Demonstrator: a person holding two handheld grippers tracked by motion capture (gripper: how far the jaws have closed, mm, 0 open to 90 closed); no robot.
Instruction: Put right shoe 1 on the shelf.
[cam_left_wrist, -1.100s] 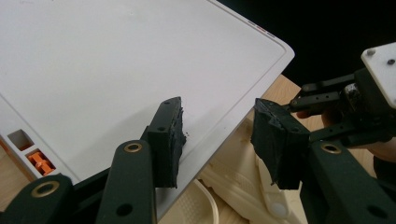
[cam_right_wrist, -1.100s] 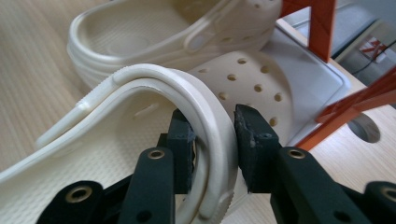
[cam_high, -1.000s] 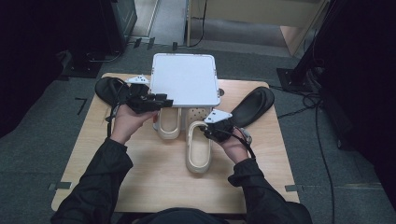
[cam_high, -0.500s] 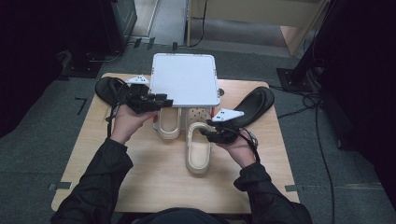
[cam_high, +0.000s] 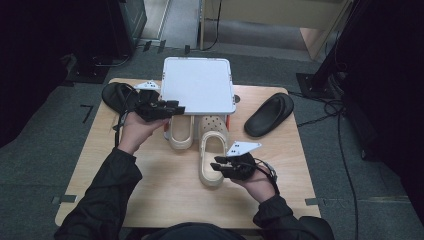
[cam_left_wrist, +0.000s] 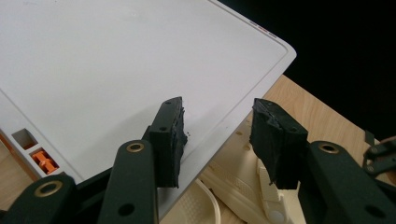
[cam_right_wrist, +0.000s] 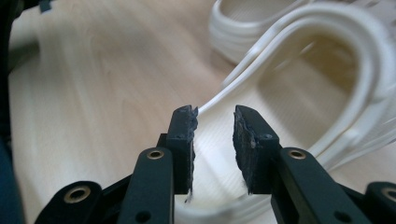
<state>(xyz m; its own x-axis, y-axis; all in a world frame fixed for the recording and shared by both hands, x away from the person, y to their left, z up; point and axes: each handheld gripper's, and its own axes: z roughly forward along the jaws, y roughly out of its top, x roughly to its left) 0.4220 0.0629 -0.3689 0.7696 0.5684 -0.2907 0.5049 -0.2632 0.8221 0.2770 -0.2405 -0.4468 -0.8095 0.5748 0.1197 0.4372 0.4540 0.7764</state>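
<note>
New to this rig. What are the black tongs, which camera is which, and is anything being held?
A person sits at a wooden table with a hand-held two-jaw gripper in each hand. The wide picture comes from a fixed camera overhead; the two close-ups come from cameras riding on the grippers. The left gripper straddles the edge of a white box lid, not clearly clamped. The right gripper, whose jaws have just been closing, sits at the heel of a cream clog, not yet gripping. A second cream clog and two black sandals lie nearby.
</note>
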